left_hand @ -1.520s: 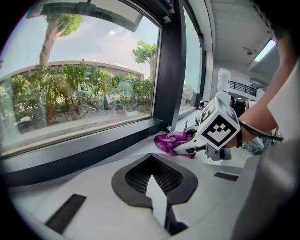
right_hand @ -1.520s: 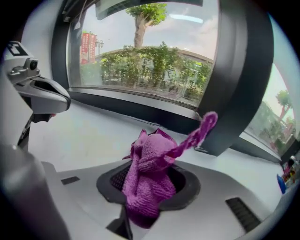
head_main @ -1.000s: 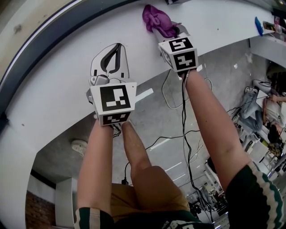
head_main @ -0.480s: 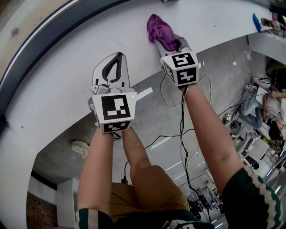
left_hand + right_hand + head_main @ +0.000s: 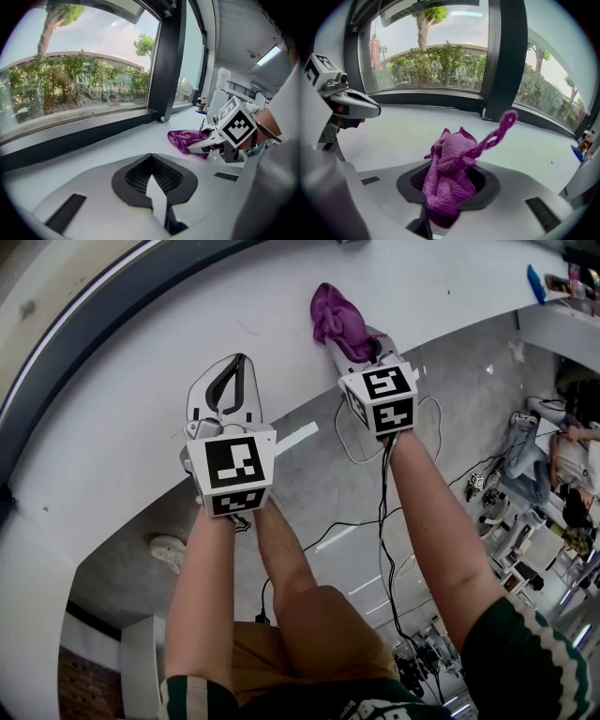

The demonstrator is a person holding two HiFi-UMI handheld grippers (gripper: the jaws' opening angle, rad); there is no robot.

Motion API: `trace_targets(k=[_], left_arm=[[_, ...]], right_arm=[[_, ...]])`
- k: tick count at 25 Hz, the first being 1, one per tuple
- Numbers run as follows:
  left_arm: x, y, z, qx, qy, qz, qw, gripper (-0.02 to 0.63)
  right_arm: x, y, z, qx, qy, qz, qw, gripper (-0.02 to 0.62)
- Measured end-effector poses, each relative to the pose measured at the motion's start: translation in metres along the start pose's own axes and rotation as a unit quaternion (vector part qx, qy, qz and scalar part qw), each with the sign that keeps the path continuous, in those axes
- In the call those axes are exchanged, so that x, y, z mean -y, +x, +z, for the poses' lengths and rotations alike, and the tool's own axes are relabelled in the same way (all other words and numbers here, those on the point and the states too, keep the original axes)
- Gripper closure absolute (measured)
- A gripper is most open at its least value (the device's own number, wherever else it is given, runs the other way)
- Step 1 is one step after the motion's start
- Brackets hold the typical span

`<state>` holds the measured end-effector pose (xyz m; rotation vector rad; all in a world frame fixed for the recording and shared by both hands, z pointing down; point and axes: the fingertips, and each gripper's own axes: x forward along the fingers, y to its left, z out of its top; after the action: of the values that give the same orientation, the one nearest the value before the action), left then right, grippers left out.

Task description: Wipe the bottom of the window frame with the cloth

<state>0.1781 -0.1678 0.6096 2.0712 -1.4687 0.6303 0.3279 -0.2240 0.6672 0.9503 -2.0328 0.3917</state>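
A: A white sill (image 5: 94, 456) is seen running under a wide window, with trees and hedges beyond the glass. What is held, and where?

B: A purple cloth (image 5: 450, 178) is pinched in a bunch by the right gripper (image 5: 366, 341), whose jaws are closed onto it. A loose loop is seen sticking up out of the wad. The cloth is held over the sill, on the room side of the frame (image 5: 70, 138) and well short of its dark bottom rail. It appears to rest on the sill, though contact cannot be confirmed.

A: And the other one?

B: The left gripper (image 5: 239, 367) is held alongside, likewise on the room side of the frame and low over the sill. Its jaws are pressed together at the tips, and nothing is caught between them.

A: Which step is judged to be in hand?

B: The approach, most likely. The cloth is gripped, but the rail is not yet reached, so no wiping of the frame can be credited.

A: What is called for next?

B: The cloth would need to be carried forward until it is pressed against the foot of the frame, then drawn along the rail under steady pressure. The grip should be firm, since a bunched wad may be dragged out by friction. The upright post of the frame would have to be worked around.
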Motion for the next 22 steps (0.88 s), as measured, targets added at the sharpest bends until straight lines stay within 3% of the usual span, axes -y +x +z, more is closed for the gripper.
trace_targets(k=[9, 22], left_arm=[[-0.028, -0.041, -0.017, 0.008, -0.008, 0.013, 0.9999, 0.6], [-0.115, -0.131, -0.068, 0.012, -0.02, 0.074, 0.997, 0.6]], right_arm=[[-0.051, -0.005, 0.0, -0.008, -0.023, 0.013, 1.0, 0.465], [-0.19, 0.014, 0.031, -0.009, -0.072, 0.064, 0.995, 0.465]])
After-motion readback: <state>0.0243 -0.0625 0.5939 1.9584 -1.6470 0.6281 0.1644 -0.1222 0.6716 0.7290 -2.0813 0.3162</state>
